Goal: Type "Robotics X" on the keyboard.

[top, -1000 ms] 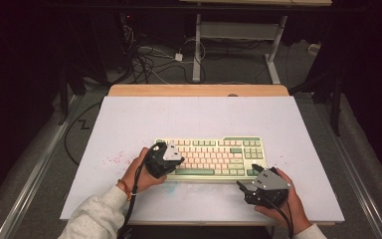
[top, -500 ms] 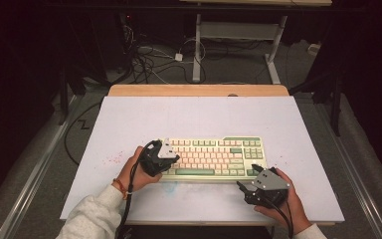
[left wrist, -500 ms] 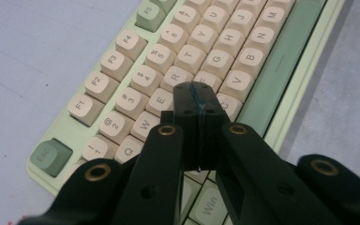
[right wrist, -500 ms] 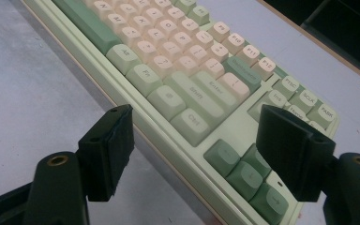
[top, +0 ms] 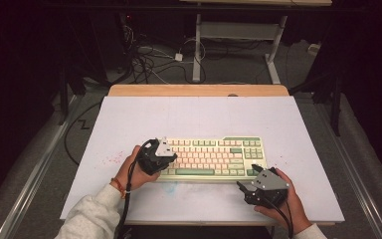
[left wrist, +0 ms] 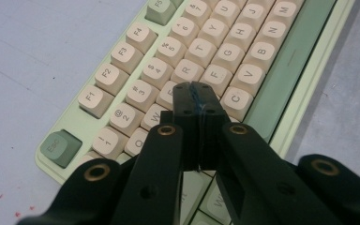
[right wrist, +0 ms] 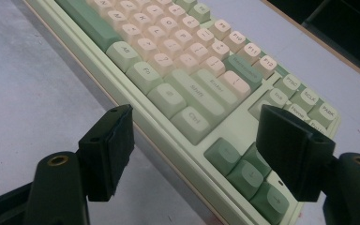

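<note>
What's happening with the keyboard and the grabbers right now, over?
Left gripper shut, tips over the keyboard near the E and D keys. Right gripper open, empty, at the keyboard's arrow-key corner. Nothing in the way.

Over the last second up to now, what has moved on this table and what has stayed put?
Very little changed. The left tool, jaws shut and holding nothing, shifted slightly over the left end of the keyboard and now points at the keys near E and D. The right tool stayed open at the keyboard's right front corner. The keyboard itself has not moved.
</note>
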`<action>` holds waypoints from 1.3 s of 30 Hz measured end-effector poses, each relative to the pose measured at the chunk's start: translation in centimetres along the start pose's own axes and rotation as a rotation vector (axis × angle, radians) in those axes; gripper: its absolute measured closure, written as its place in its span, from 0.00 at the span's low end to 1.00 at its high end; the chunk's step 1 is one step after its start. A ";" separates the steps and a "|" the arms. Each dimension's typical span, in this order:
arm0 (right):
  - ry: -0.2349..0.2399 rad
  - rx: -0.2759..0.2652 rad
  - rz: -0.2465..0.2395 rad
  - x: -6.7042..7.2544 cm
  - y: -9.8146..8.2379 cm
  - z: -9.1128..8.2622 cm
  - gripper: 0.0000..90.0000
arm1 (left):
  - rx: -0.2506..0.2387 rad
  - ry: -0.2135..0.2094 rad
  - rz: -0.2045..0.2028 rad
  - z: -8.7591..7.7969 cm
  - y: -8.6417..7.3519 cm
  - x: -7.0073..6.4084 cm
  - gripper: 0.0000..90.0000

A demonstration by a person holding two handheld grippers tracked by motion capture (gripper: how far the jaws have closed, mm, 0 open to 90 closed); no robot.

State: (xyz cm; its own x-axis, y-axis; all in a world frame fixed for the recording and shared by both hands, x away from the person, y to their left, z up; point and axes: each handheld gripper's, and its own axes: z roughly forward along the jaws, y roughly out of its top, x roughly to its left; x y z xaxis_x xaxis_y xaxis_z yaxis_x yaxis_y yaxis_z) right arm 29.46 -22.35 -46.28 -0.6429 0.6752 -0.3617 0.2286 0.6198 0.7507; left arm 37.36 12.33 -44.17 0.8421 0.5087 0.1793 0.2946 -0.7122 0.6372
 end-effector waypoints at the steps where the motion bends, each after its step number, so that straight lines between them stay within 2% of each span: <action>1: 0.000 0.001 0.000 0.0 0.0 0.0 0.31 | 0.000 -0.001 -0.003 0.0 0.0 0.1 0.97; 24: 0.007 0.009 -0.005 0.2 0.0 0.2 0.31 | 0.019 -0.013 -0.007 1.2 0.3 0.4 0.97; 28: 0.008 0.011 -0.007 0.2 0.0 0.2 0.31 | 0.022 -0.003 -0.008 1.5 0.4 0.3 0.97; 37: 0.010 0.011 -0.008 0.2 0.0 0.2 0.31 | 0.018 -0.002 -0.013 1.3 0.2 0.5 0.96; 39: 0.010 0.012 -0.008 0.2 0.0 0.2 0.31 | 0.037 -0.011 -0.009 1.5 0.2 0.5 0.97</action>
State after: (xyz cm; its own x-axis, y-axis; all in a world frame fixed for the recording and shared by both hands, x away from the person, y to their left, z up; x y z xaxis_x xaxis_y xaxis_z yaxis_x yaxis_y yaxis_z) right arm 29.46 -22.14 -46.42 -0.6517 0.6664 -0.3623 0.2324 0.6301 0.7409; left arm 38.49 11.70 -45.06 0.8442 0.5099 0.1651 0.3186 -0.7252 0.6104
